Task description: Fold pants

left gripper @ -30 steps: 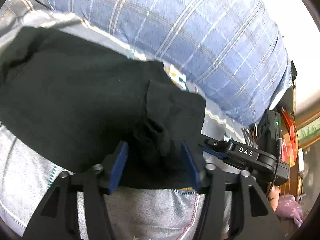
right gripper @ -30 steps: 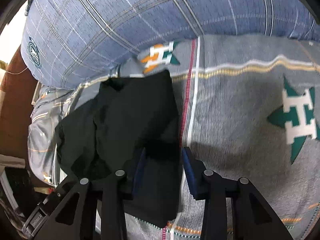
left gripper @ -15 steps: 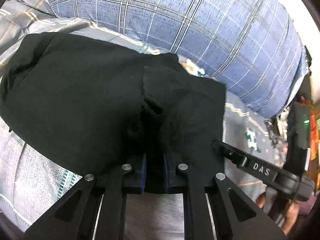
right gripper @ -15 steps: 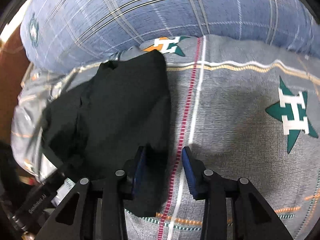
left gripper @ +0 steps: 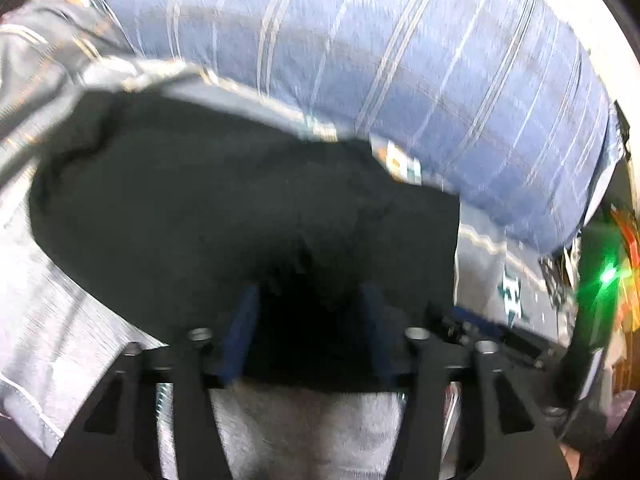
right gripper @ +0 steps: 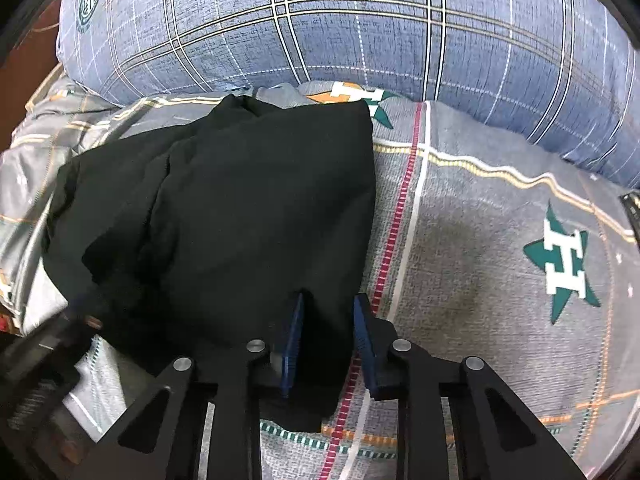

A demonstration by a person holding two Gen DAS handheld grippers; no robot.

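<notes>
The black pants (left gripper: 224,208) lie folded in a rumpled pile on the grey patterned bedsheet (right gripper: 480,216); they also show in the right wrist view (right gripper: 248,208). My left gripper (left gripper: 310,320) is open, its blue pads either side of the pants' near edge; the view is blurred. My right gripper (right gripper: 326,332) is part open, with the pants' near right corner lying between its blue pads (right gripper: 294,332). The other gripper's body shows at the right of the left wrist view (left gripper: 520,344) and at the lower left of the right wrist view (right gripper: 44,364).
A big blue plaid pillow (right gripper: 360,24) lies along the back of the bed, right behind the pants; it also fills the top of the left wrist view (left gripper: 400,72). A green light (left gripper: 608,276) glows at the right edge. Wooden furniture (right gripper: 24,80) stands at far left.
My left gripper, shut on the pants half a second ago, has opened wide again. My right gripper has moved left over the pants' corner and its jaws have widened a little.
</notes>
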